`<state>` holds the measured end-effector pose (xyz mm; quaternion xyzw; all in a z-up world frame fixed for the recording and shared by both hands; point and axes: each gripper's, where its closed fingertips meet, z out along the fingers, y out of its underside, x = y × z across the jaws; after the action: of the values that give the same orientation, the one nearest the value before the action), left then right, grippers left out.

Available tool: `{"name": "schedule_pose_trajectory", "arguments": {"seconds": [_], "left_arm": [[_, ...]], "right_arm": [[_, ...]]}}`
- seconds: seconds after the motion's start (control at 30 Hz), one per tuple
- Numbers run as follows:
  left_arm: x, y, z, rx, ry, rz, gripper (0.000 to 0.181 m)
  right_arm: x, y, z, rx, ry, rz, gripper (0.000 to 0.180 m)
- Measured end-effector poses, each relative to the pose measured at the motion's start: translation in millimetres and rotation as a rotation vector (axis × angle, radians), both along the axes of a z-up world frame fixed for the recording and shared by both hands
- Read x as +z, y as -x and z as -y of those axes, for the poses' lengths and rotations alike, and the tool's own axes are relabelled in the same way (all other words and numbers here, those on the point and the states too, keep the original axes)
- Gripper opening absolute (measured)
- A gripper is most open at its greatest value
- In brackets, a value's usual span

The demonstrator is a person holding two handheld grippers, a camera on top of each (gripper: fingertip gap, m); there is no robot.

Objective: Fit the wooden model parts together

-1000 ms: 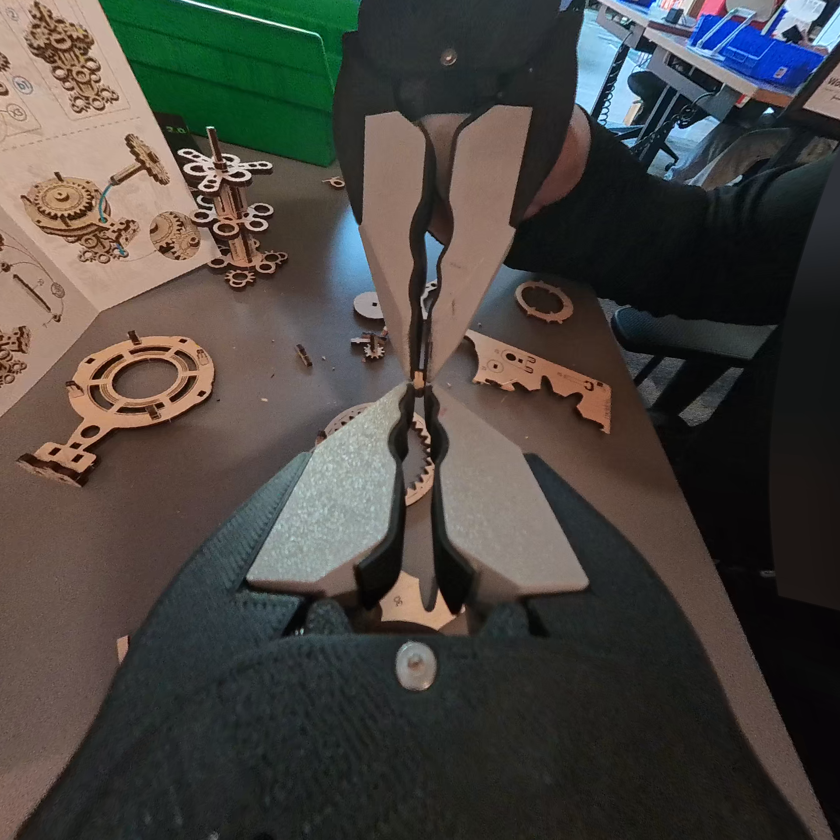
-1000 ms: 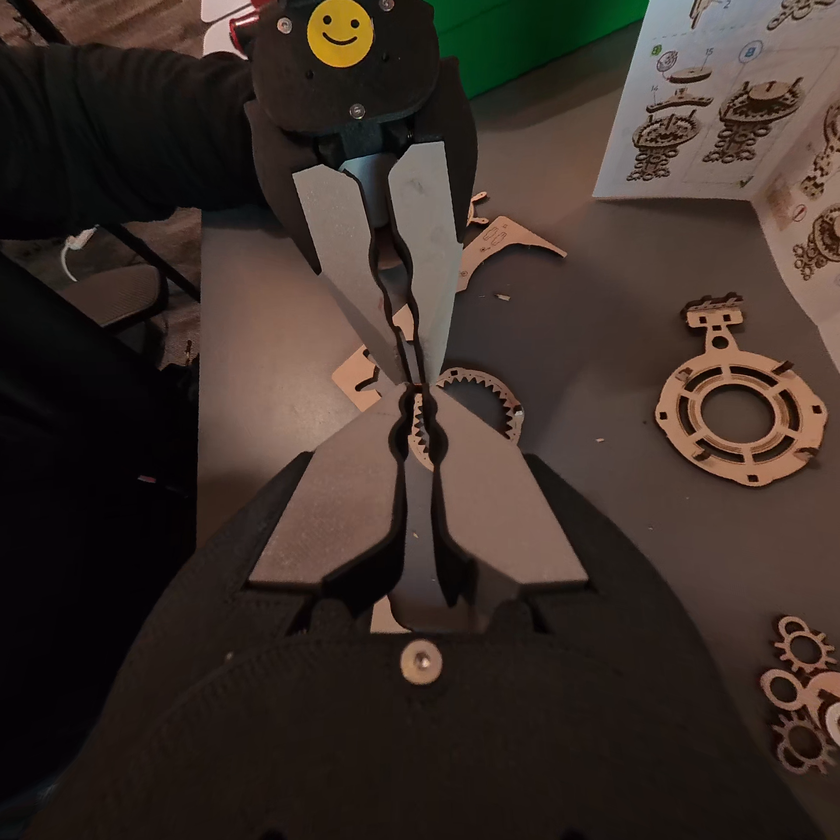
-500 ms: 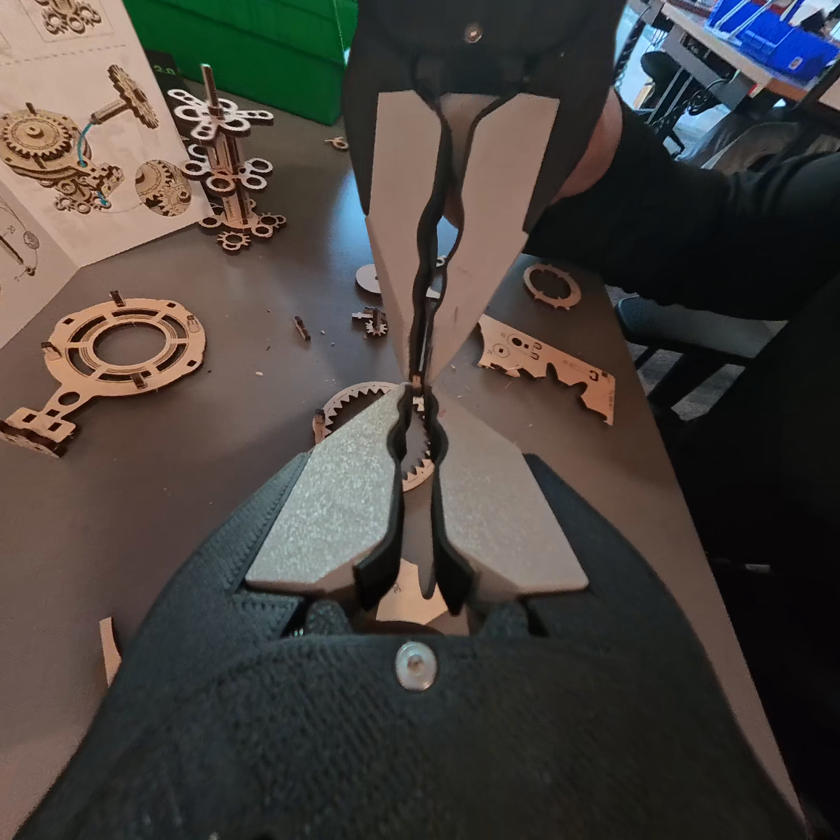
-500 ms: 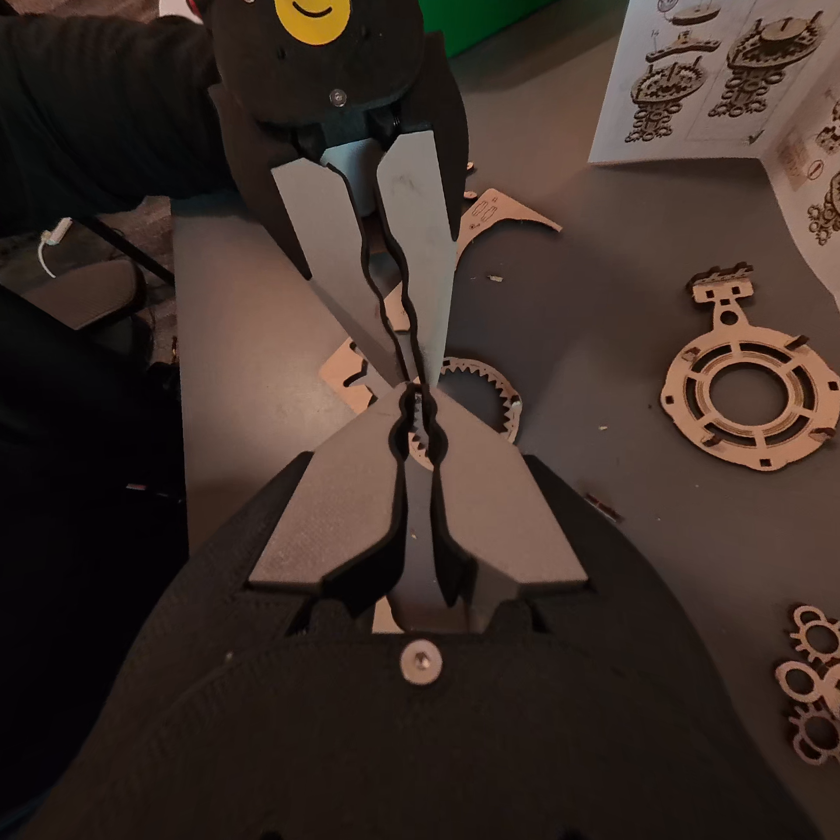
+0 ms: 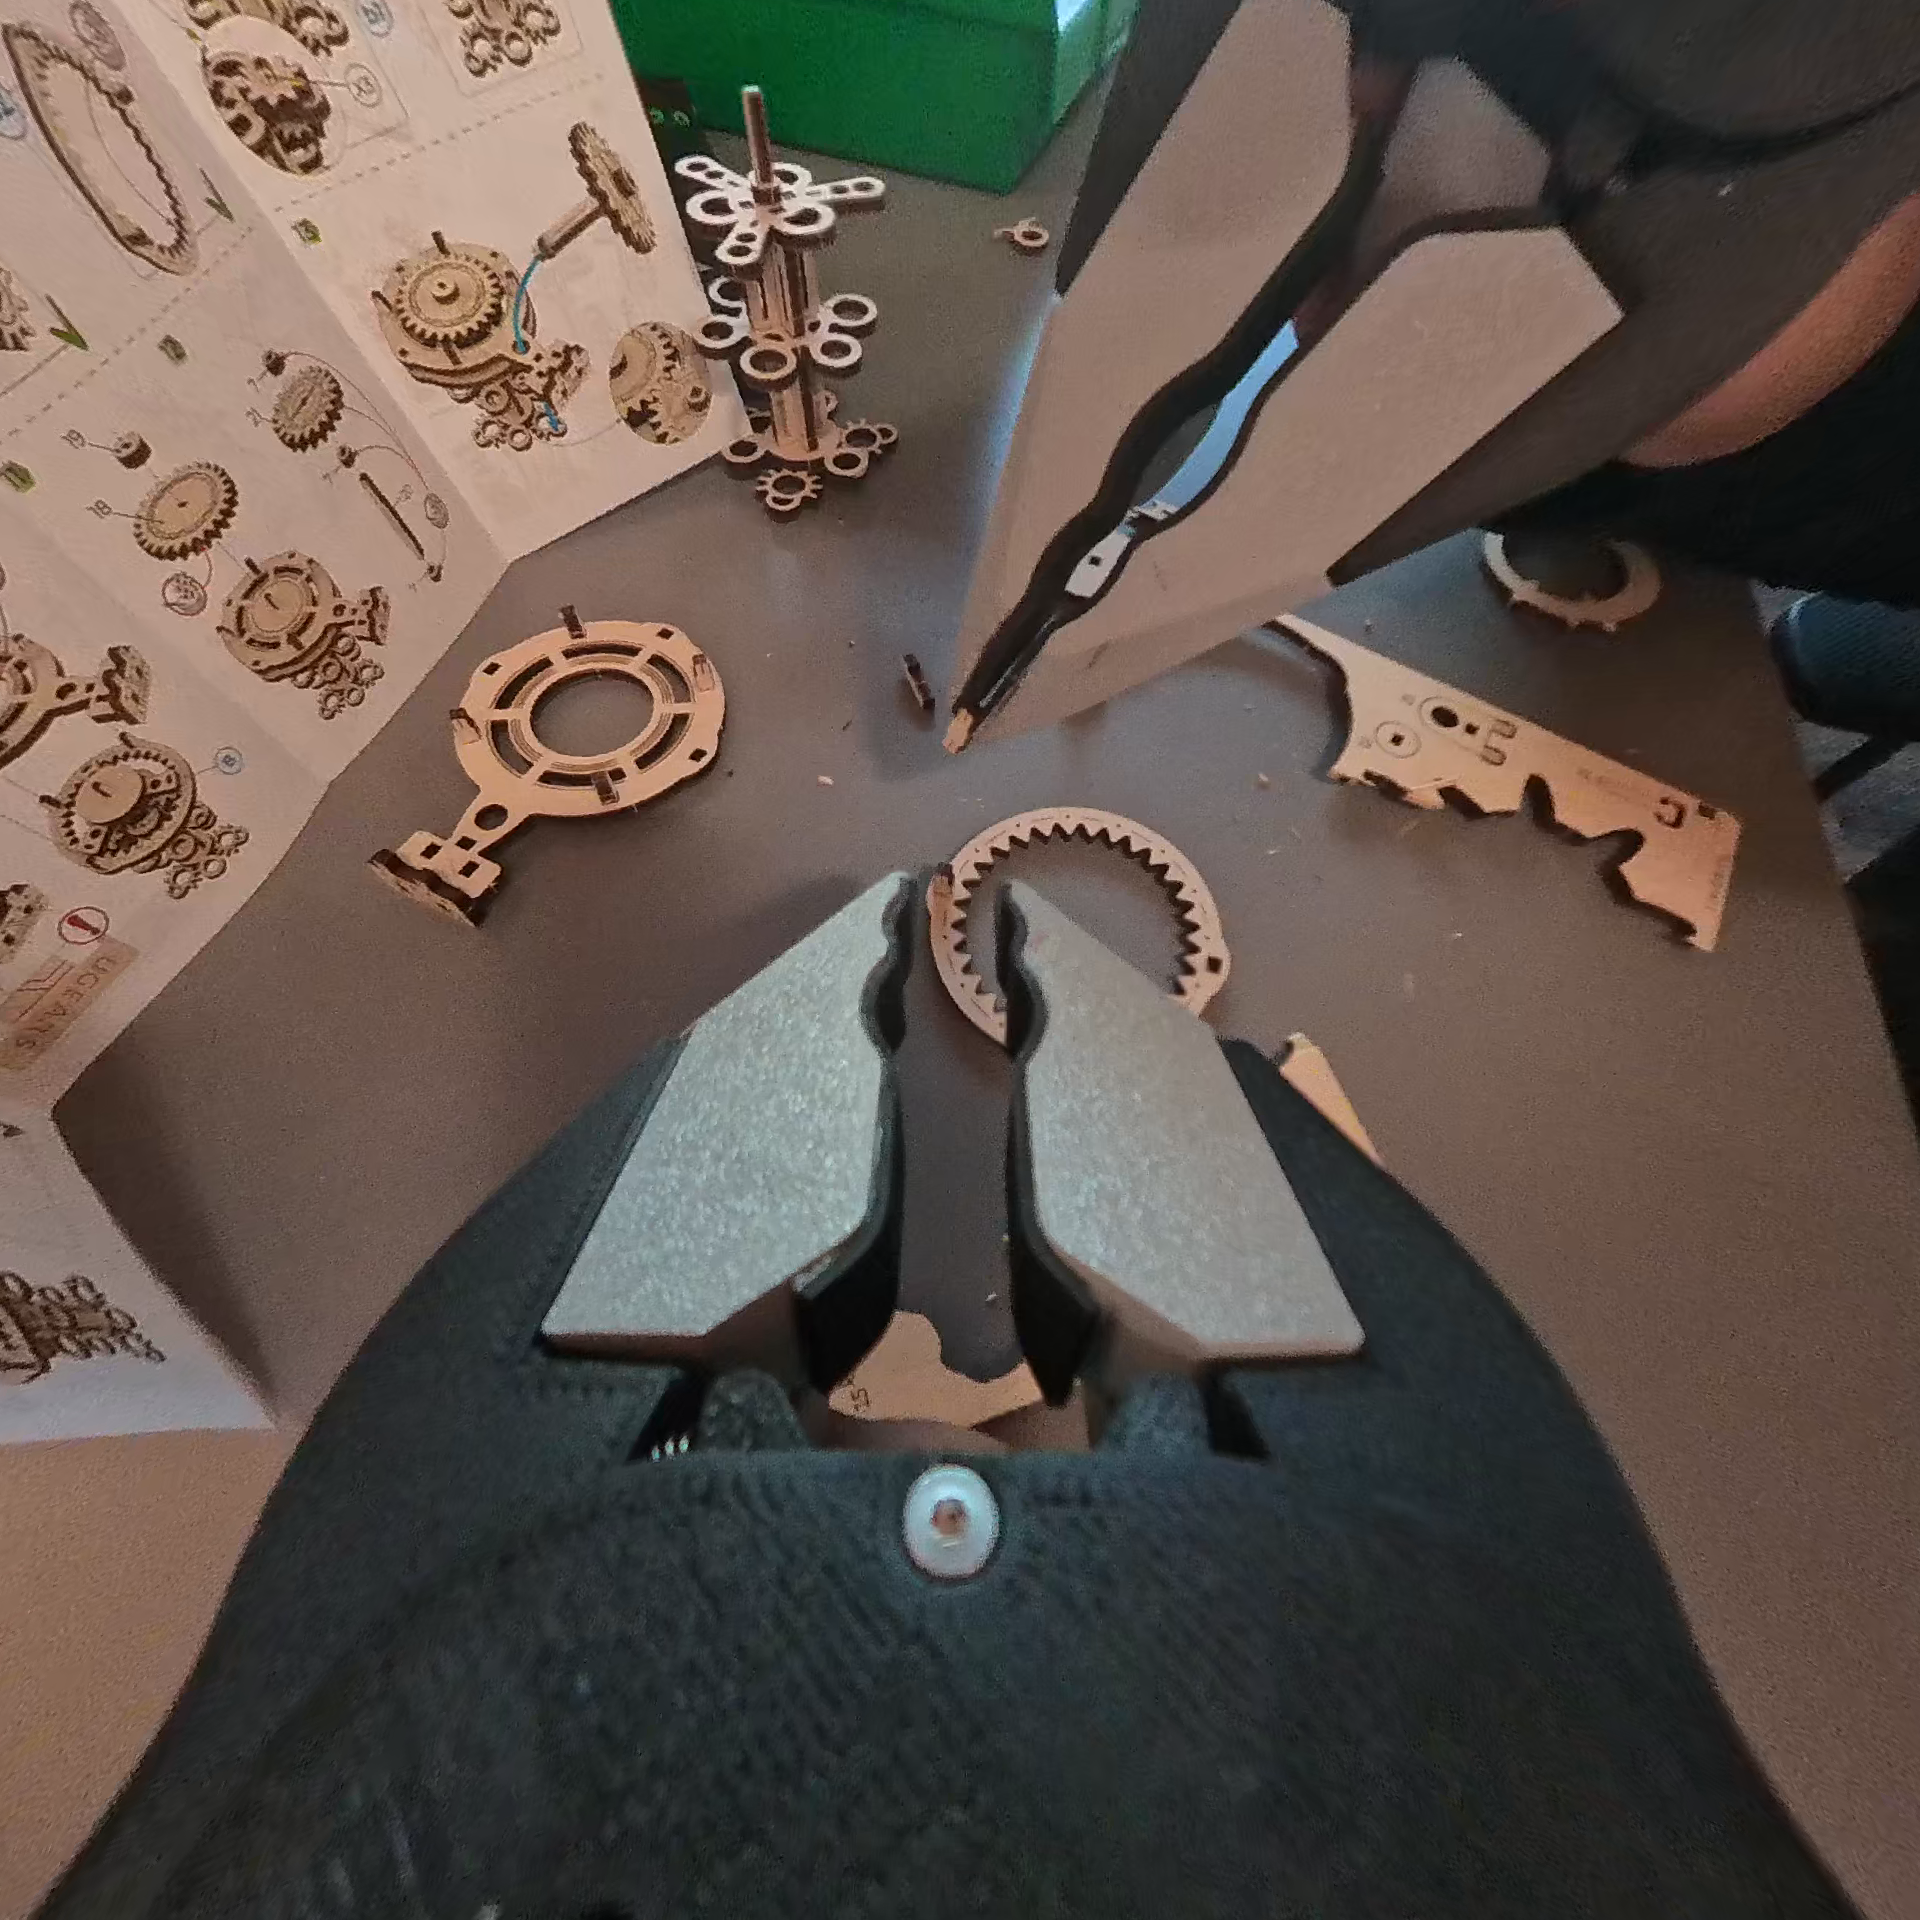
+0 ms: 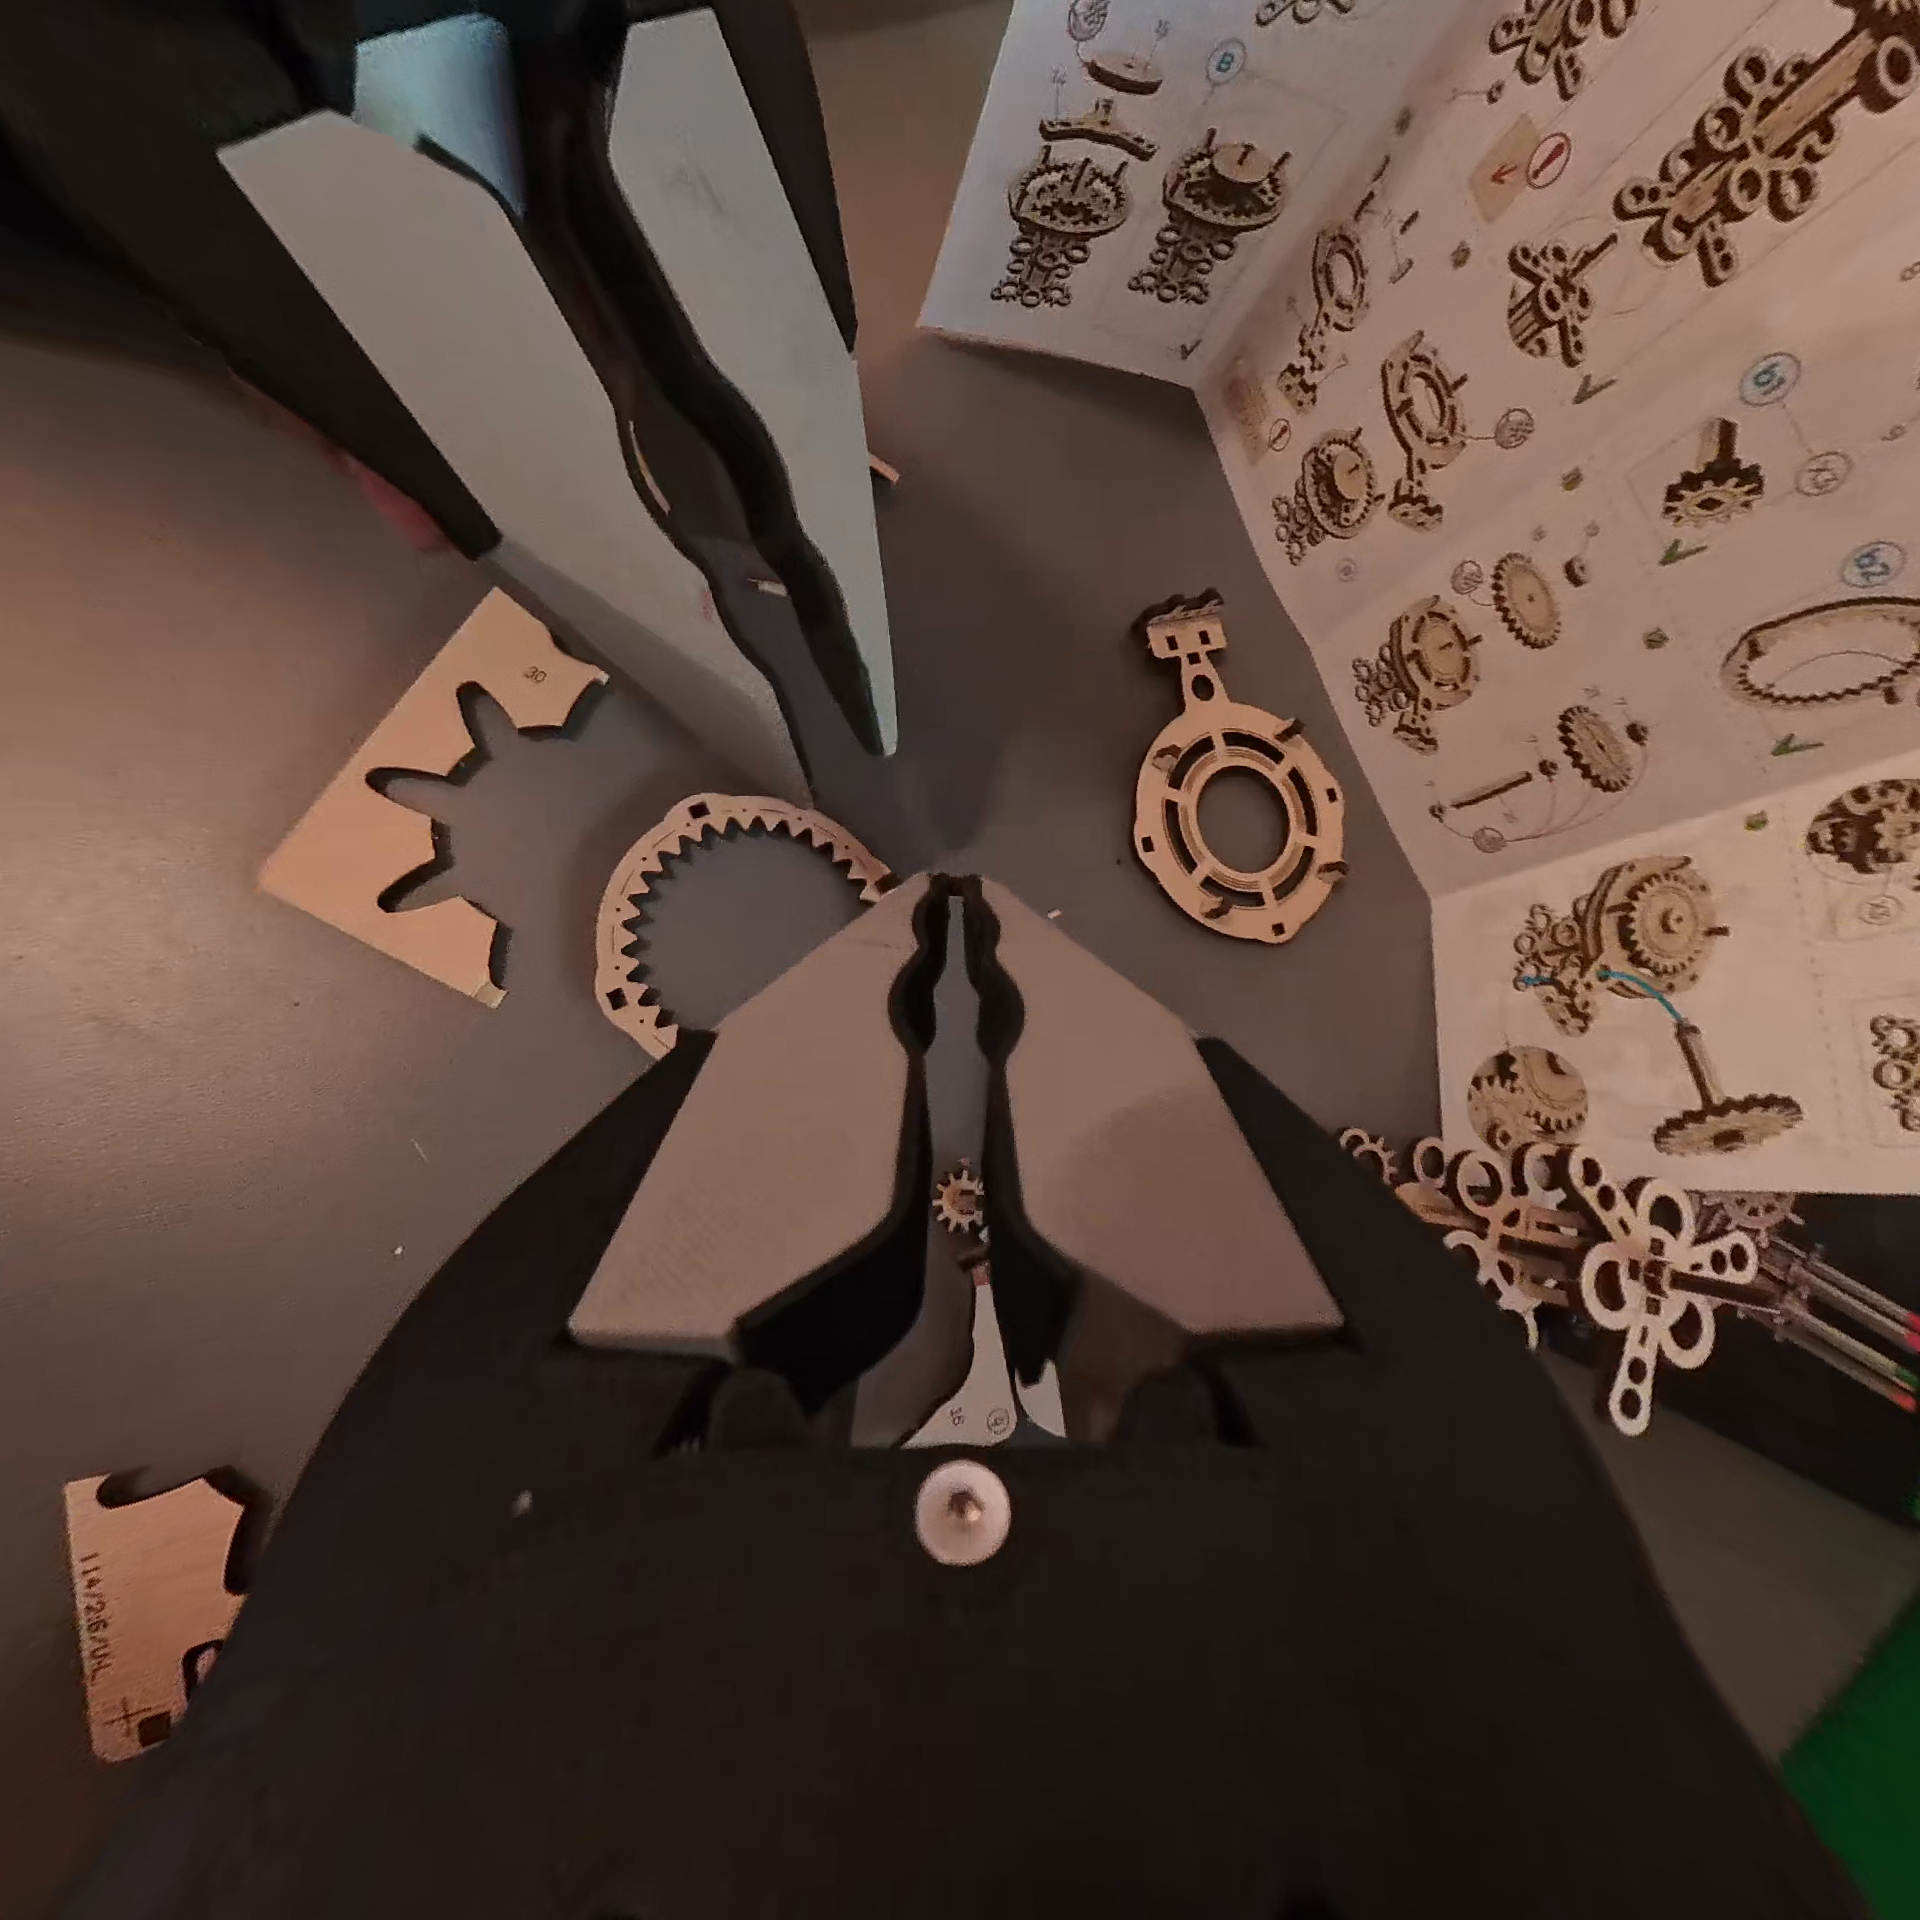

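Note:
My left gripper [image 5: 958, 891] is open and empty, its tips low over the rim of a wooden ring gear [image 5: 1195, 914] that lies flat on the grey table [image 5: 1455, 1143]. My right gripper [image 5: 961, 727] reaches in from the upper right, shut on a small wooden peg [image 5: 954, 734] just above the table, a short way beyond the ring. In the right wrist view my right gripper [image 6: 956, 883] is pinched shut beside the ring gear [image 6: 623, 925]; the peg is hidden there. The left gripper [image 6: 847, 758] faces it, jaws apart.
A round wooden frame with a stem [image 5: 473, 821] [image 6: 1184, 639] lies to one side. A built tower of looped wheels [image 5: 779, 343] [image 6: 1621, 1257] stands by the folded instruction sheet [image 5: 312, 416] [image 6: 1558, 520]. Wooden offcut panels [image 5: 1538, 769] [image 6: 416, 790] and a green box [image 5: 883, 83] are nearby. Less than 4 cm separates the two grippers' tips.
The two grippers were tip to tip on the small peg. My left gripper has opened and let go; the right gripper has pulled away with the peg, leaving a gap between them.

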<state>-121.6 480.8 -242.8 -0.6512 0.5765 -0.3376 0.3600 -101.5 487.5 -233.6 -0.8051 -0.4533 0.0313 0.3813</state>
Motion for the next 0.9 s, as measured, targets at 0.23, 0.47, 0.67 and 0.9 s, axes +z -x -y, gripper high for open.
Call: {"name": "schedule_pose_trajectory", "arguments": {"seconds": [0.23,0.47,0.67,0.9], "left_arm": [[-4.1,1.5,4.0,-0.006,-0.031,-0.033,0.01],[-9.4,4.8,8.7,-0.042,-0.035,-0.068,0.01],[-24.2,9.1,37.2,-0.197,-0.062,-0.166,0.011],[-35.1,10.6,50.4,-0.262,-0.123,-0.236,0.013]], "right_arm": [[-0.7,2.1,1.4,0.004,-0.004,0.0,0.0],[-4.1,1.3,2.4,0.011,0.014,0.003,0.0],[-7.3,4.2,13.1,0.078,0.083,-0.022,0.0],[-24.5,18.4,54.4,0.262,0.341,-0.041,0.0]]}}
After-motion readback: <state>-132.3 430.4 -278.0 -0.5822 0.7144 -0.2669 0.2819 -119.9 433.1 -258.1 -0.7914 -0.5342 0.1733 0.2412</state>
